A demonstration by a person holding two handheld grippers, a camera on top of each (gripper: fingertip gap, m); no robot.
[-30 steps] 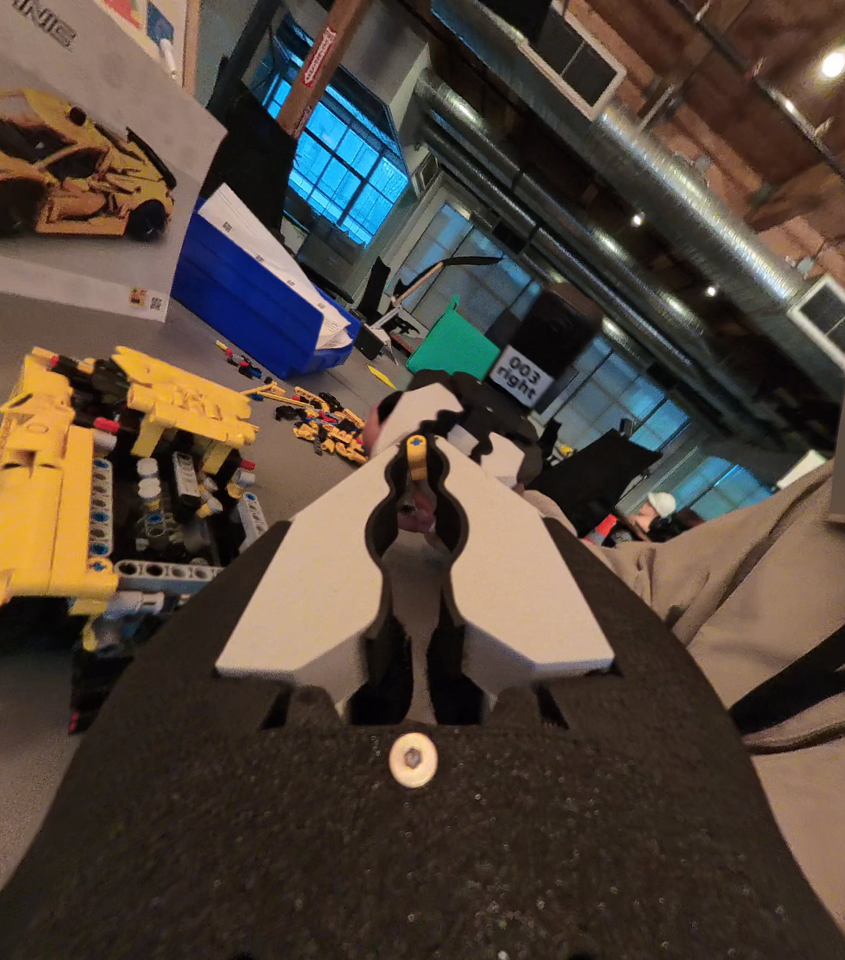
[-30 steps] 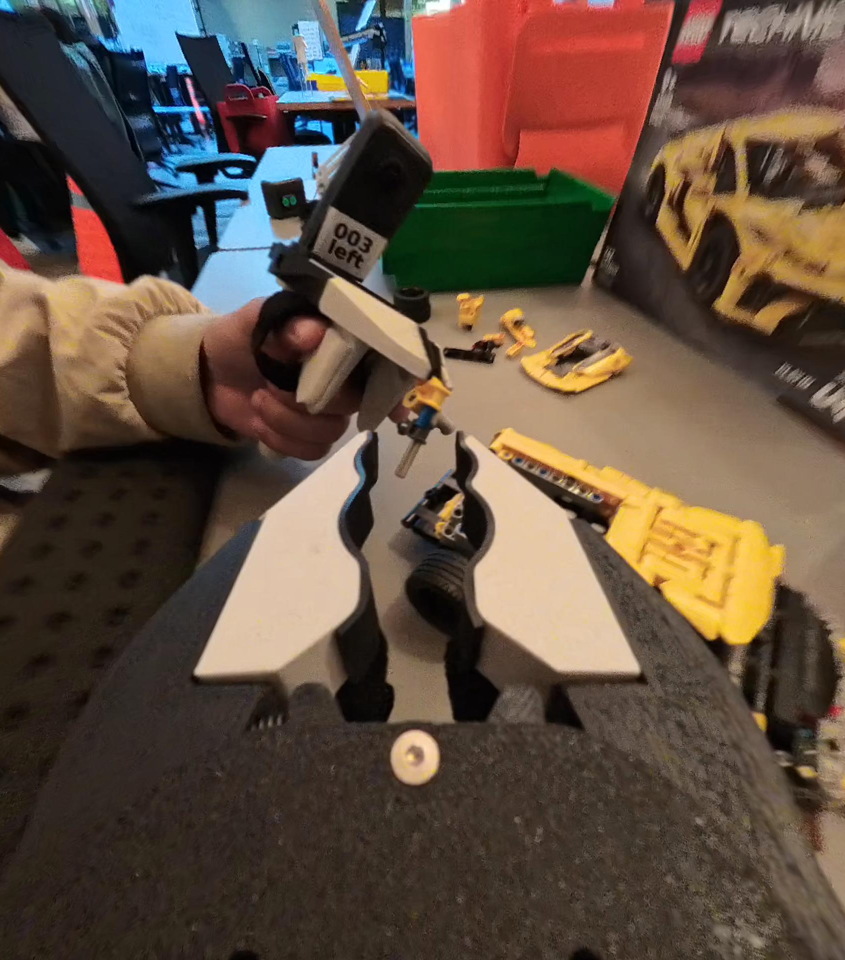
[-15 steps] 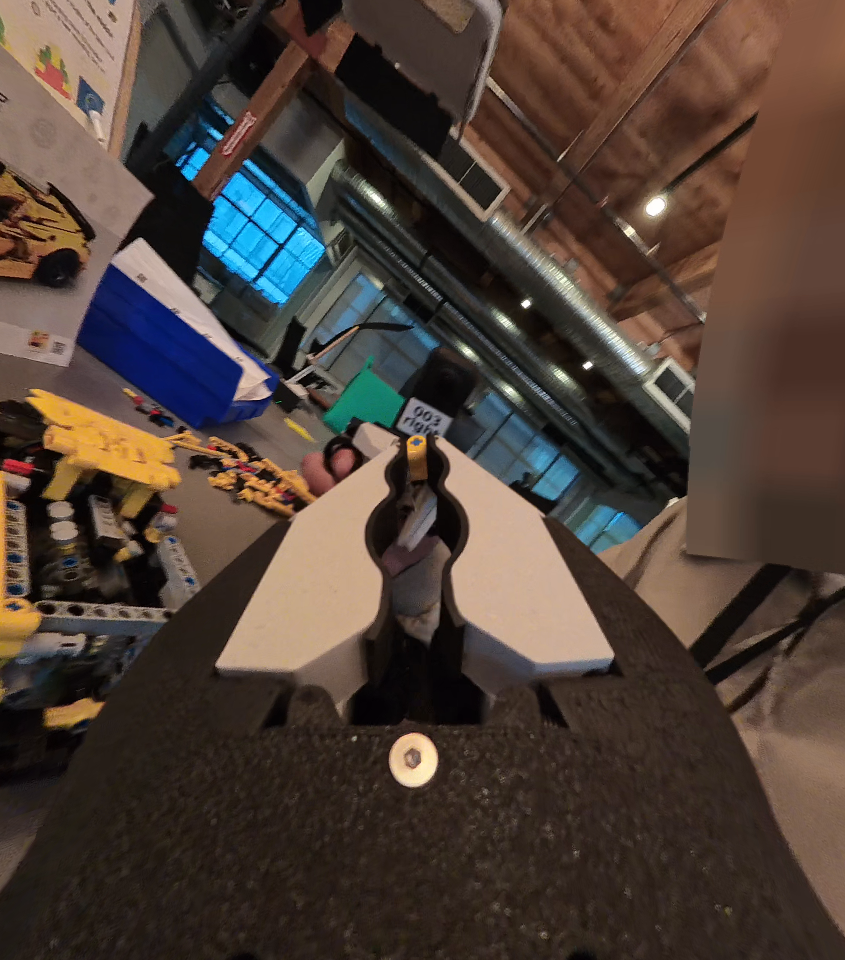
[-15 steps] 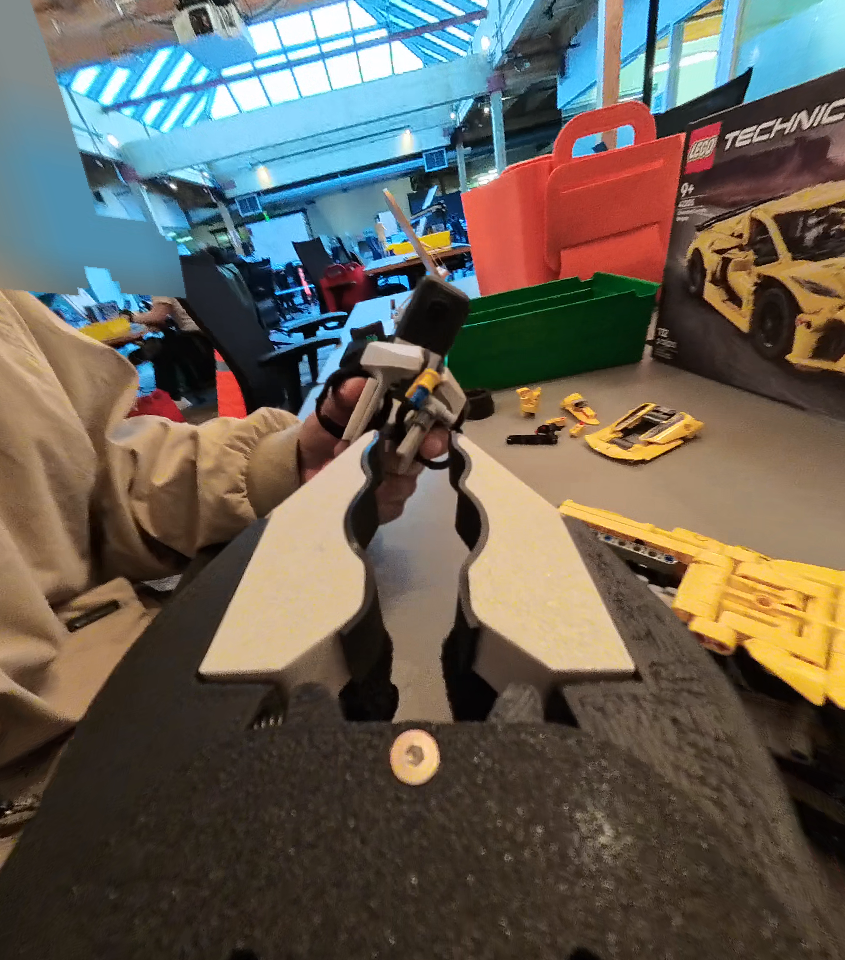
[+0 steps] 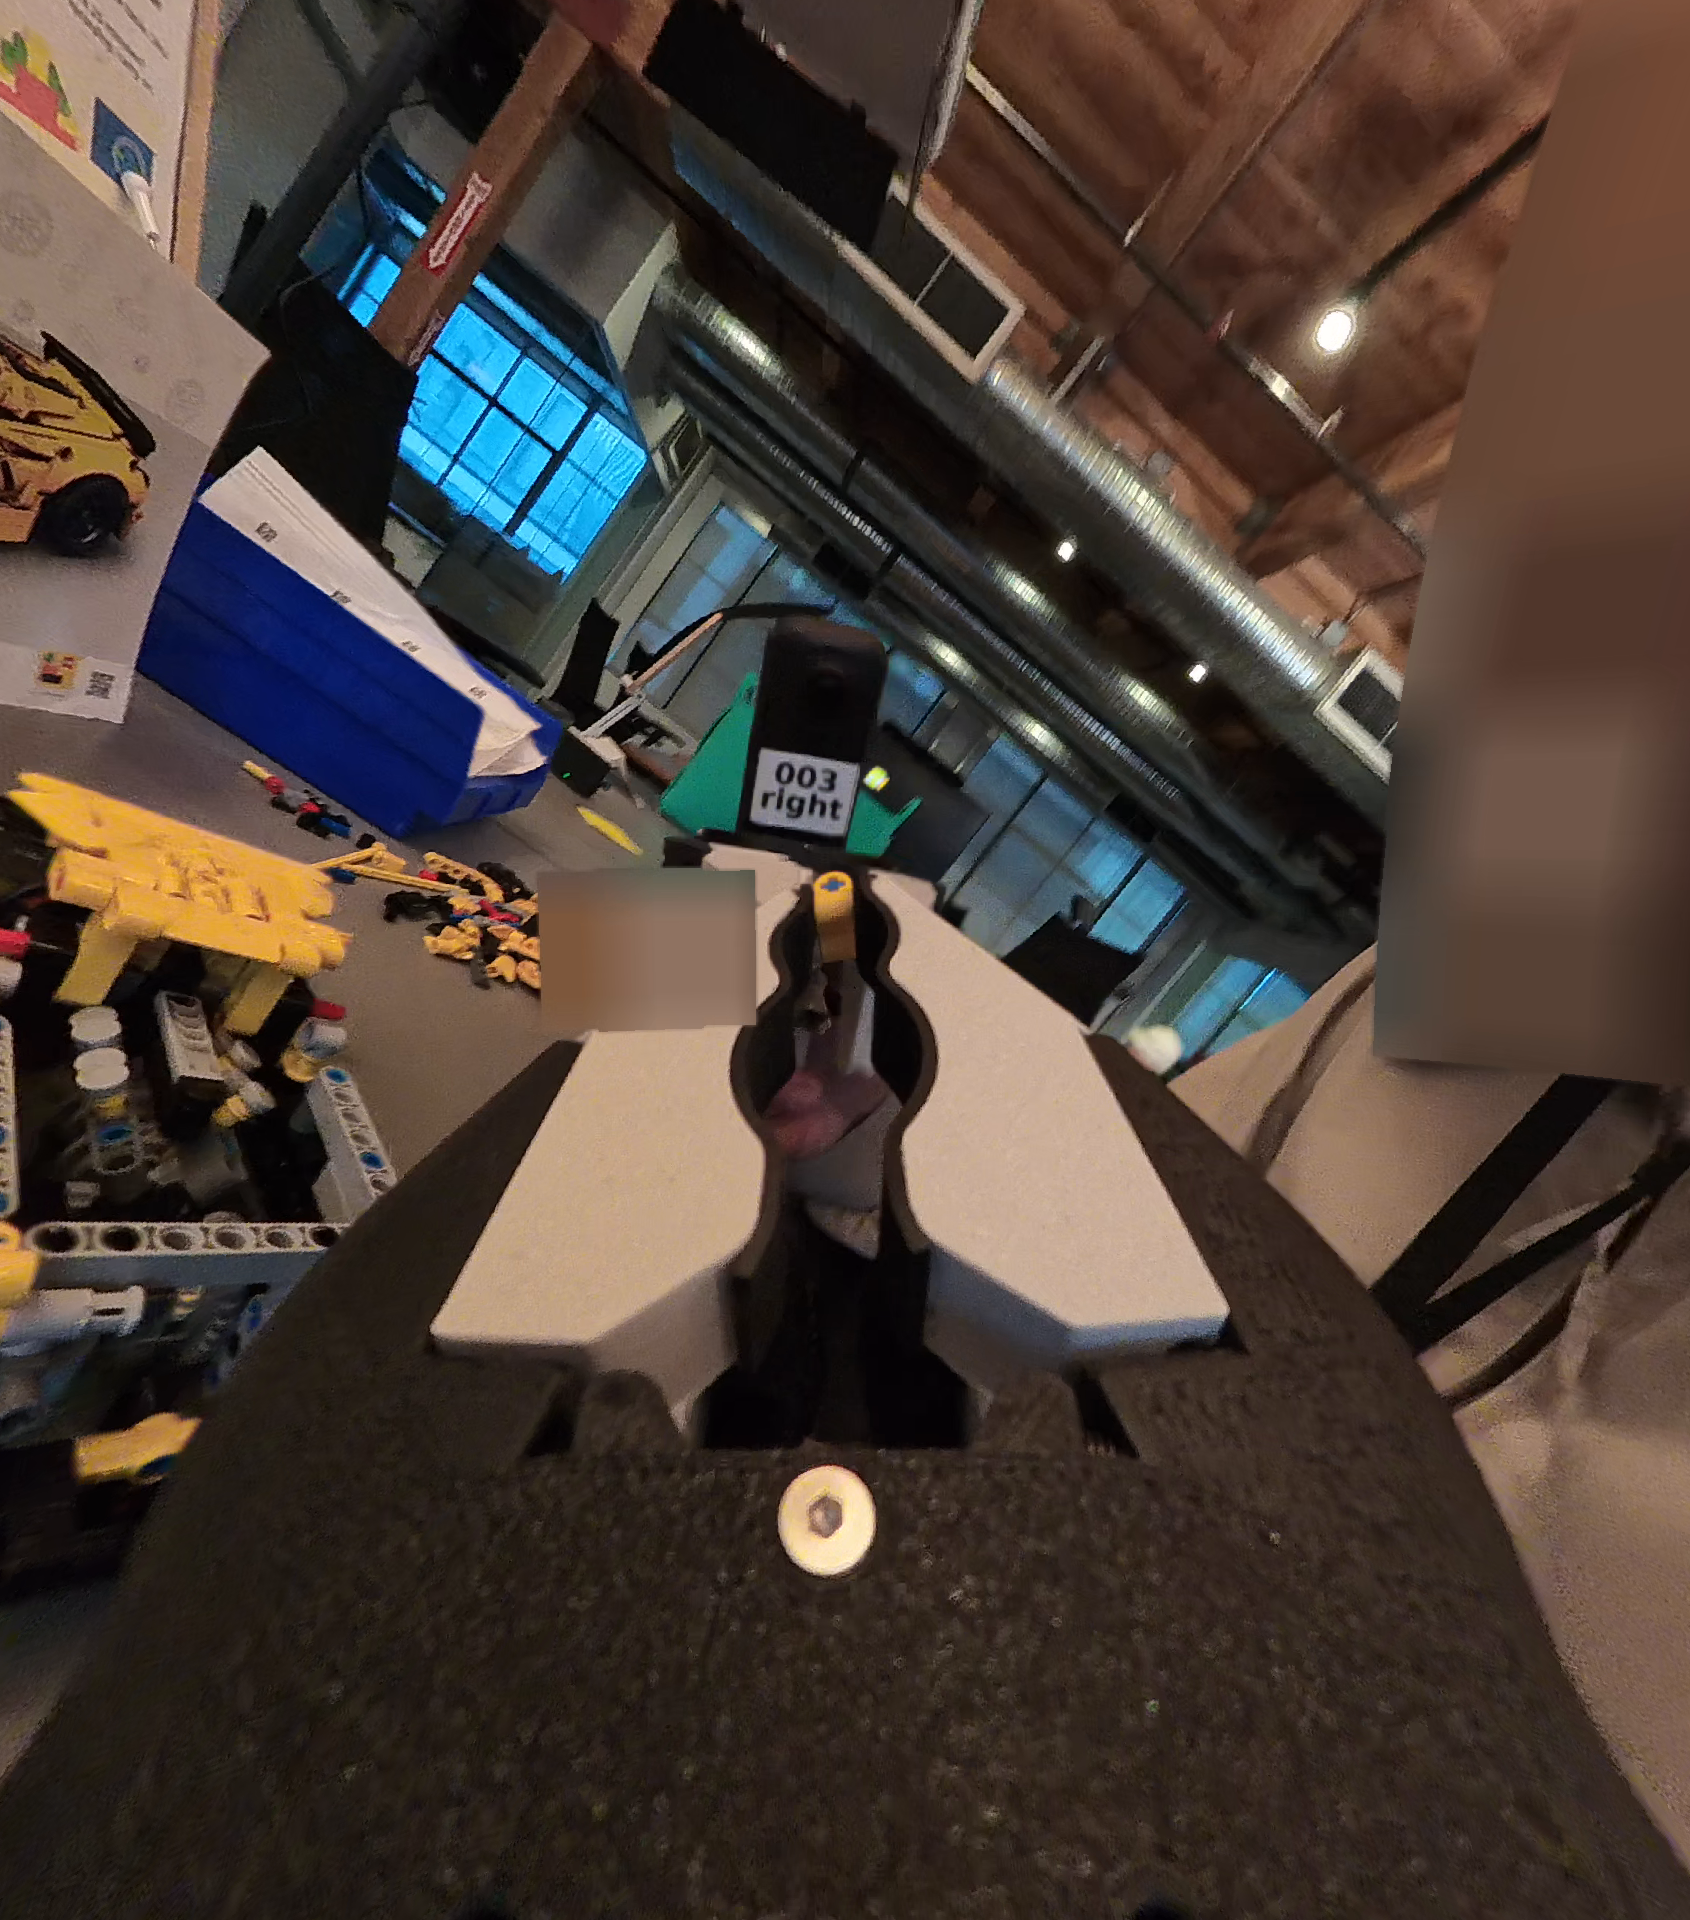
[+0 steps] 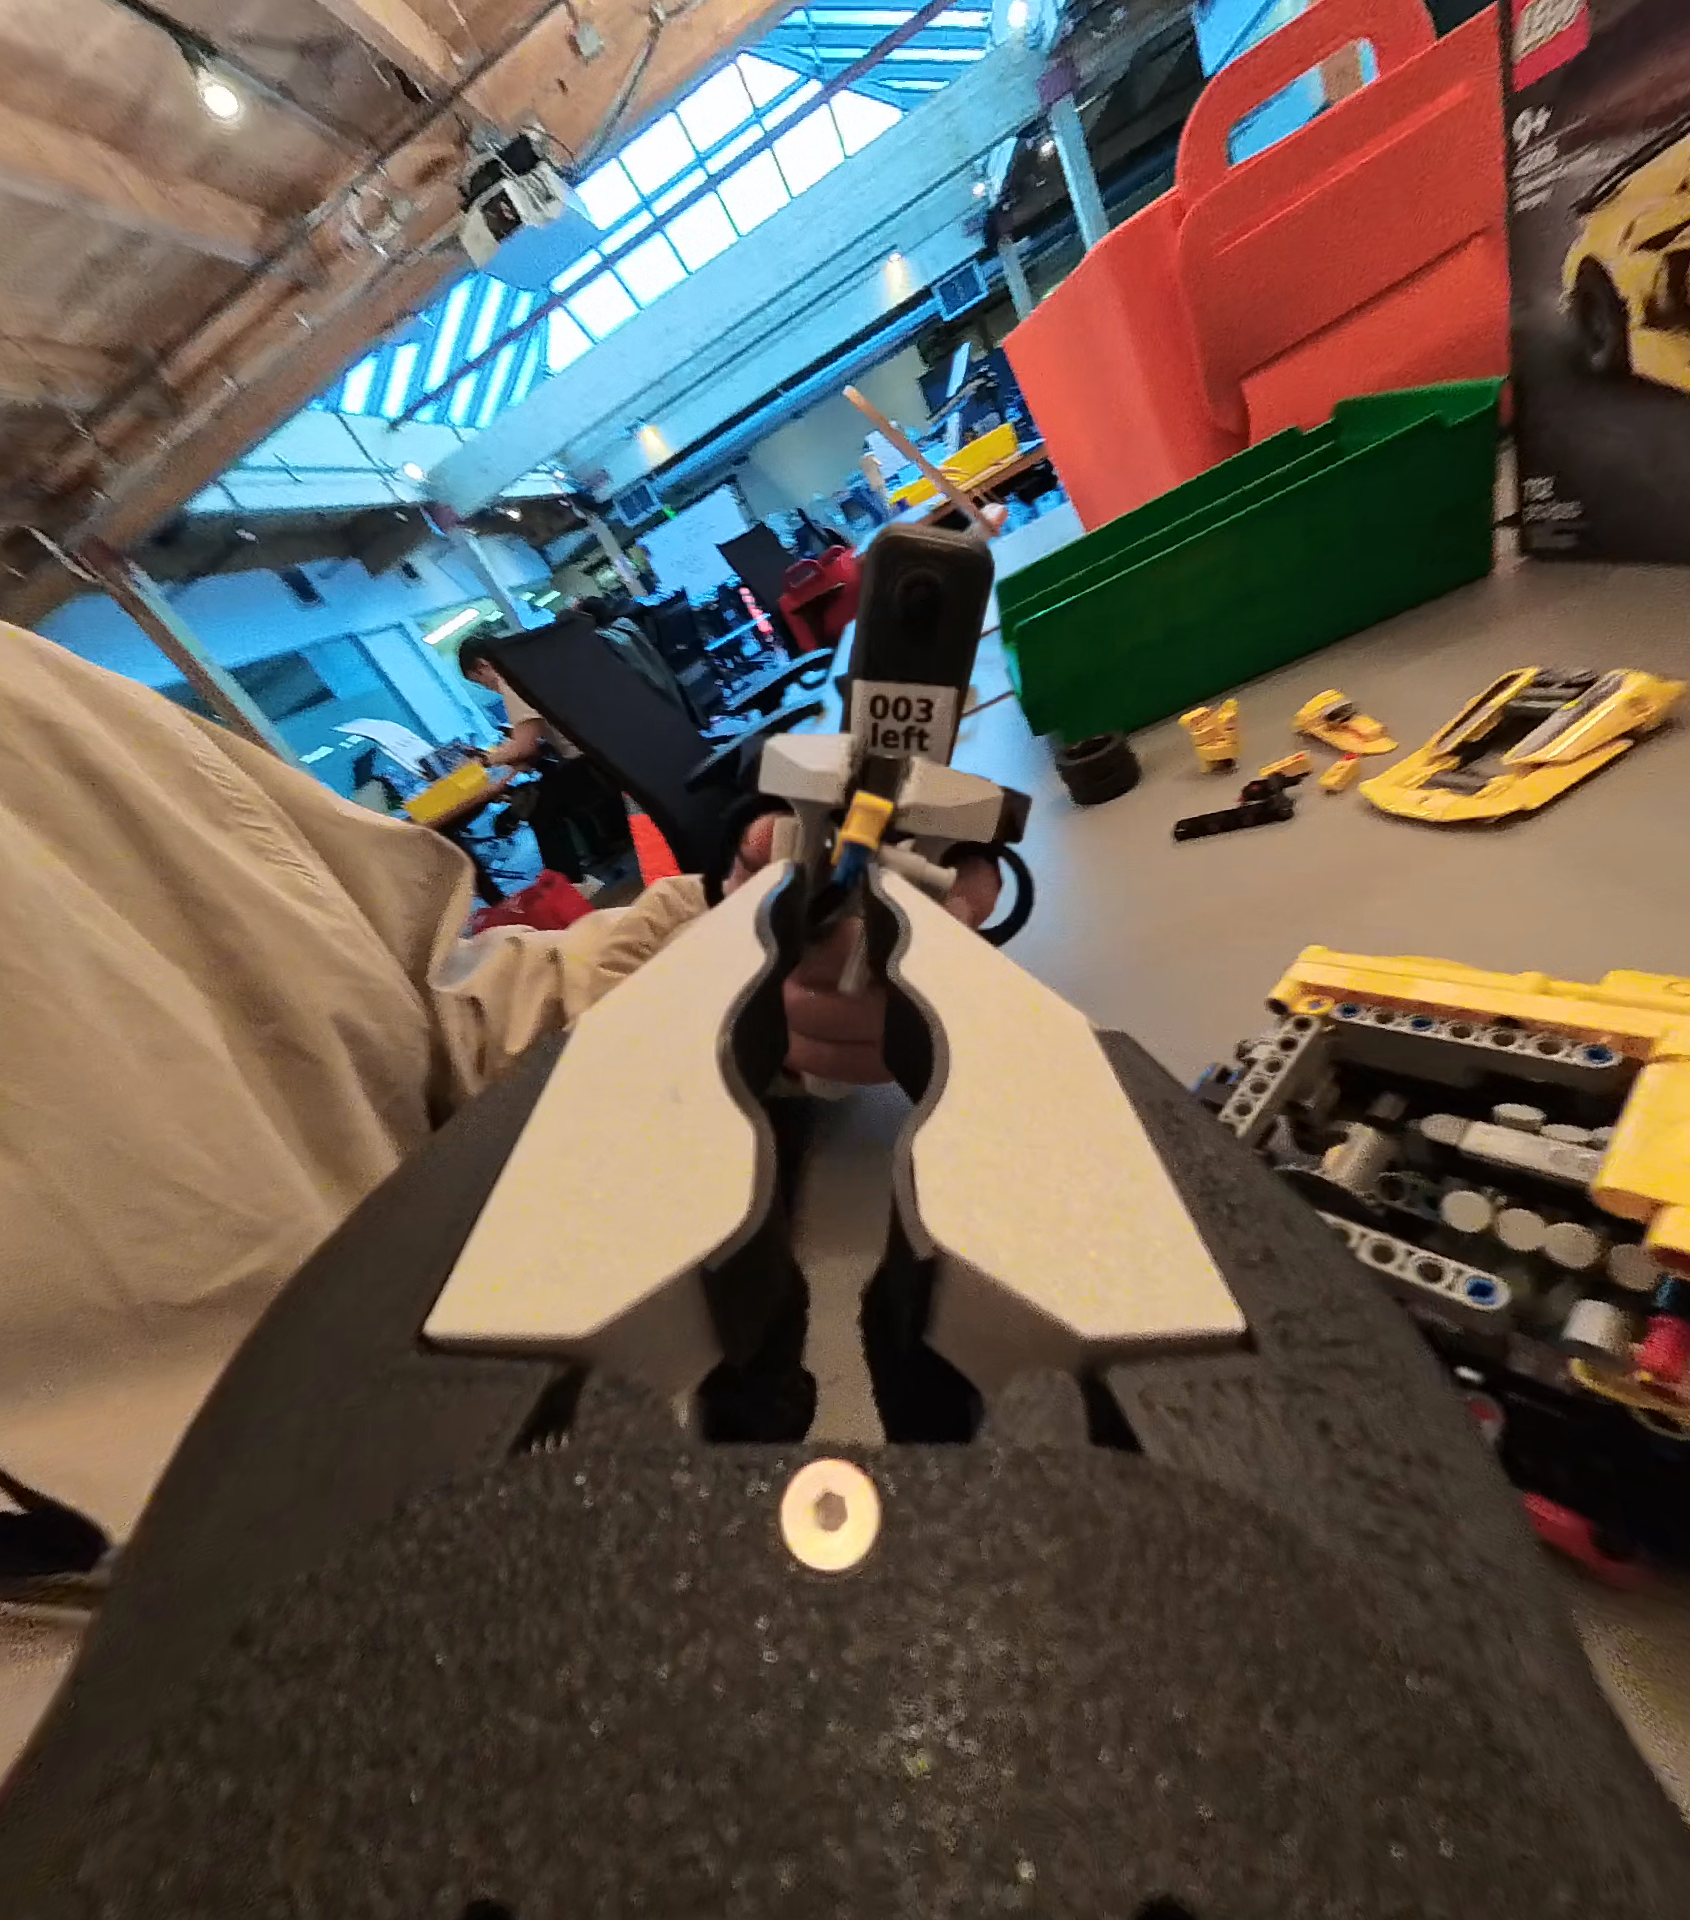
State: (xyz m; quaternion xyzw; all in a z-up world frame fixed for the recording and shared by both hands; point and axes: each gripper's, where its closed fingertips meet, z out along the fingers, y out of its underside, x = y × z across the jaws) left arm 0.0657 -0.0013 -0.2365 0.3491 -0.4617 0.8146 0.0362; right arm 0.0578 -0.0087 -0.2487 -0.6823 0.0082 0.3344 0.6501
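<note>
Between the two raised grippers, the left gripper pinches a small yellow connector piece at its fingertips. Facing it, the right gripper has its jaws narrowly parted about the piece's grey pin end; whether they grip, I cannot tell. Below, on the grey table, sits a half-built yellow car model, loose yellow parts beyond it by a green bin.

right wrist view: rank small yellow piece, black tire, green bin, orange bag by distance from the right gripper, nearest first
1. Small yellow piece: just past the right gripper tips, held in the left gripper.
2. Black tire: on the table, ahead and right.
3. Green bin: behind the tire.
4. Orange bag: behind the bin, farthest.
</note>
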